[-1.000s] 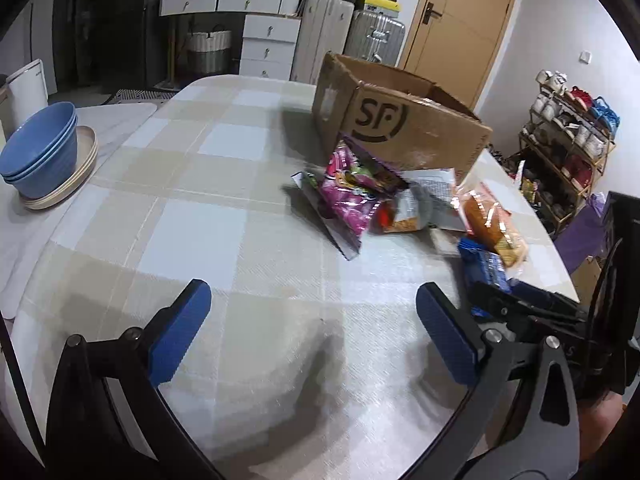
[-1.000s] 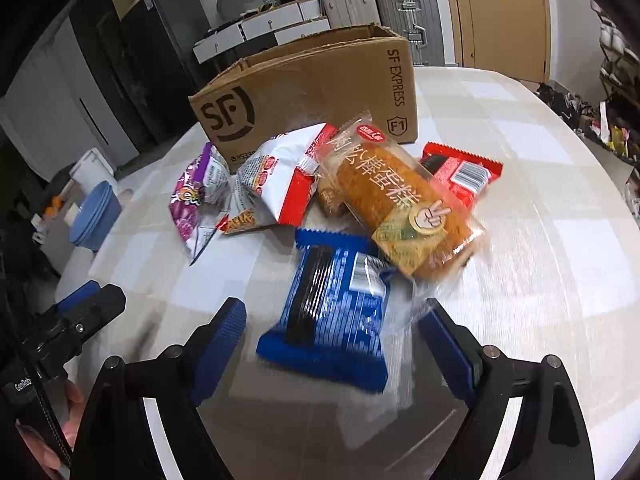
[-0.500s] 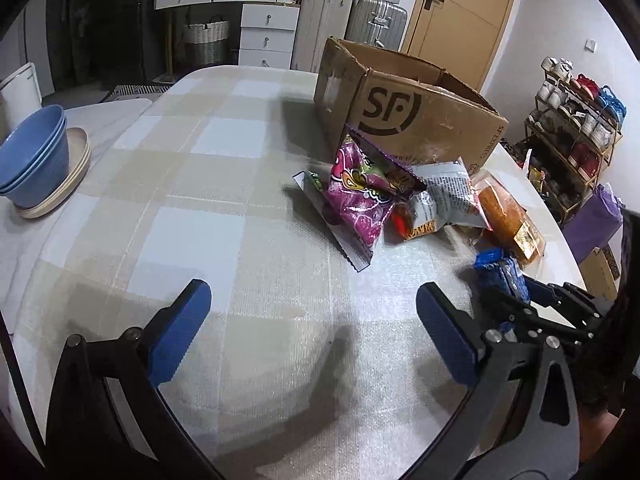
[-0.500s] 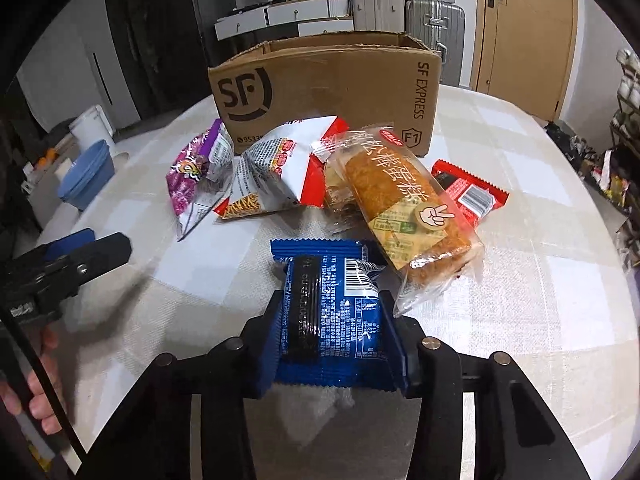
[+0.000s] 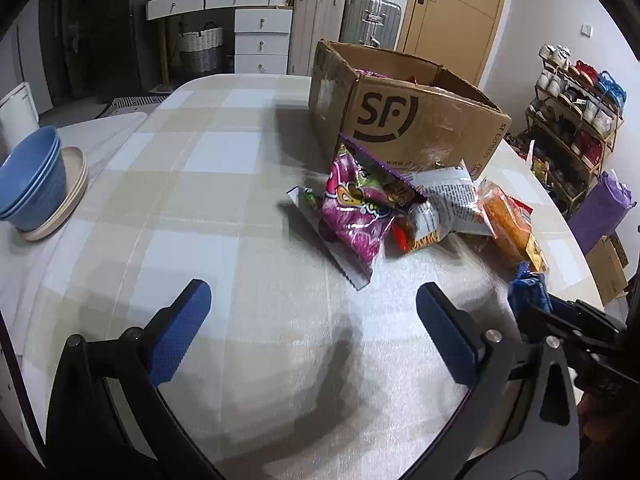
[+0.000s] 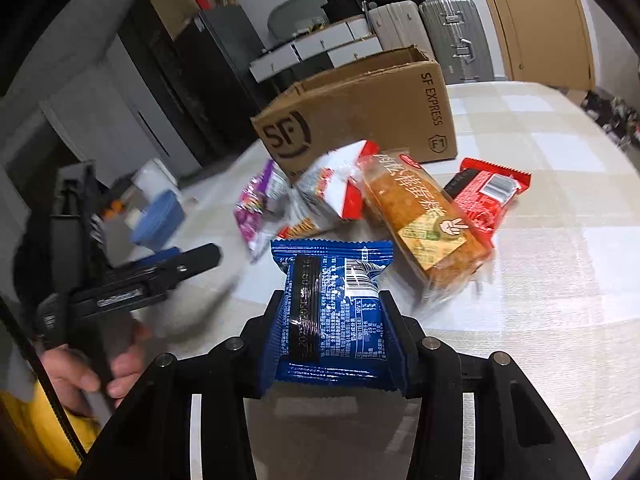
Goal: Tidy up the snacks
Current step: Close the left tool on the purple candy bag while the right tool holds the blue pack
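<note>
Blue bowls point(image 5: 30, 176) stacked on cream plates point(image 5: 68, 196) sit at the left edge of the left-wrist frame. Suitcases point(image 5: 370, 20) and a wooden door point(image 5: 456, 12) fill the upper middle, and a shoe rack point(image 5: 572, 128) stands at right.

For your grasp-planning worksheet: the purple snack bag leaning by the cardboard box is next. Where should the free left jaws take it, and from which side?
Grip the purple snack bag across its puffed middle, coming from the open tablecloth side nearest the left gripper. Its far end leans against the cardboard box and the white and red bag crowds its right, so only that near side looks clear.
</note>
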Demonstrator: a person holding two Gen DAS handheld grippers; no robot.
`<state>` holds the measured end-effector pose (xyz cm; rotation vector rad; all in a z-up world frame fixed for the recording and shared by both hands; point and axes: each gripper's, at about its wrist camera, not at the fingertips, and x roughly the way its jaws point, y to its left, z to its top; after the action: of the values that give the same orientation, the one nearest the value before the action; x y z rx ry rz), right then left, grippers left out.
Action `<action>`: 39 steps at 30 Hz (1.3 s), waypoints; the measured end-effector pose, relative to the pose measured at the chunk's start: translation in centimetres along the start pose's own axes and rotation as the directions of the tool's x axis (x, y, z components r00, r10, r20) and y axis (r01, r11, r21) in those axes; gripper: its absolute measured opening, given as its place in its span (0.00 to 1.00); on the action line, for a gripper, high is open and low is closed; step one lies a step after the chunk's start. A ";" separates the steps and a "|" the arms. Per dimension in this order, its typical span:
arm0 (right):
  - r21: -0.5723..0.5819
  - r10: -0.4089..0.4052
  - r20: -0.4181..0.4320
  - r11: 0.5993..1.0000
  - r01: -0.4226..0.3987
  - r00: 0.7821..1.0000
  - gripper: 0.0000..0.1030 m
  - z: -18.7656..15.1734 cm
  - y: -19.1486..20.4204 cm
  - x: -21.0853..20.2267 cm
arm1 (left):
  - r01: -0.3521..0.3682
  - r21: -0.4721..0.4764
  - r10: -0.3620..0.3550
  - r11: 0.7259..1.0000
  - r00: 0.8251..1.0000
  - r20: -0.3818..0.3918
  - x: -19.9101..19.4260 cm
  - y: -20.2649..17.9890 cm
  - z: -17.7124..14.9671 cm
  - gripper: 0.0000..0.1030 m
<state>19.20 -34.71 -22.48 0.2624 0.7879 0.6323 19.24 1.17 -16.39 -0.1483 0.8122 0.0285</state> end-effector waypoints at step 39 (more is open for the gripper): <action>0.054 0.117 0.047 0.991 -0.119 0.992 0.44 -0.2 -1.2 -1.2 | 0.193 -0.185 -0.215 0.964 0.970 -0.113 5.2 0.5 5.6 0.21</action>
<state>18.95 -36.40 -22.52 0.3761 0.7527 0.7138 26.80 2.27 -16.39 -0.4014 0.9232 -0.1073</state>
